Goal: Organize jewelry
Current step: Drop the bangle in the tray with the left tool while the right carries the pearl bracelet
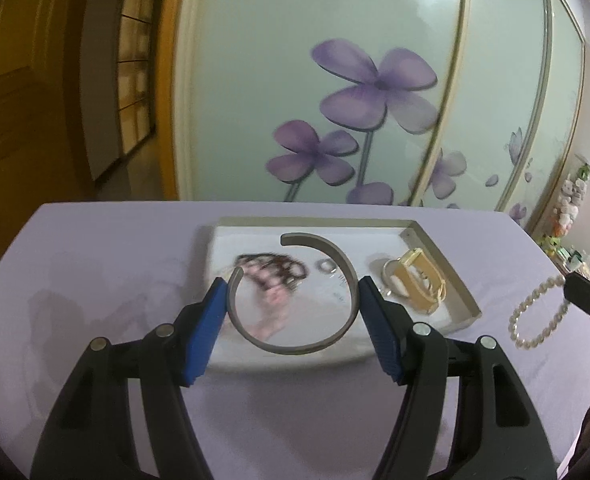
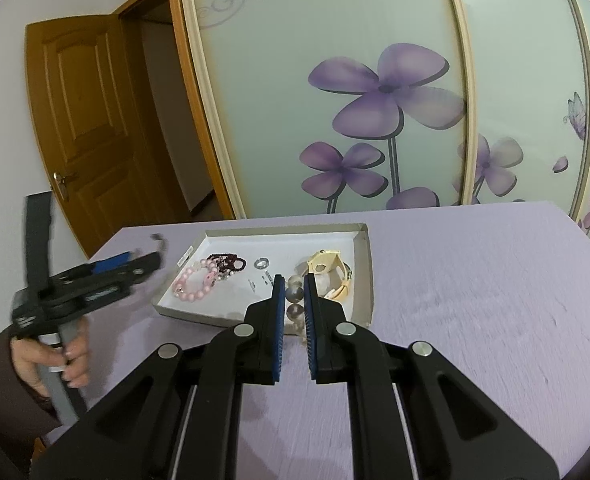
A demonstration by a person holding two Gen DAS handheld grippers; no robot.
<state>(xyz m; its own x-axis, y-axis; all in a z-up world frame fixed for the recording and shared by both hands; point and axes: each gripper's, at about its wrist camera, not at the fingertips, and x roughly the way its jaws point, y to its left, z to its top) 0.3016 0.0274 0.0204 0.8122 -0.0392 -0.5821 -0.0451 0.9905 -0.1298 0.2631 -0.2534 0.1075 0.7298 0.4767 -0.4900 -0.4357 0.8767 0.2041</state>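
My left gripper [image 1: 293,292] is shut on a grey open cuff bangle [image 1: 315,344] and holds it above the near side of a shallow white tray [image 1: 465,296]. In the tray lie a dark beaded bracelet [image 1: 273,268], a small silver ring [image 1: 325,266] and a gold-and-cream watch [image 1: 417,280]. My right gripper [image 2: 294,280] is shut on a pearl bracelet [image 2: 295,300], which hangs from its tip in the left wrist view [image 1: 539,312], just right of the tray. A pink bead bracelet [image 2: 193,284] also lies in the tray.
The tray sits on a lavender tabletop [image 2: 475,300]. A wardrobe door with purple flowers [image 2: 375,92] stands behind the table. A brown wooden door [image 2: 79,120] is at the far left. Small toys [image 1: 571,204] stand at the right.
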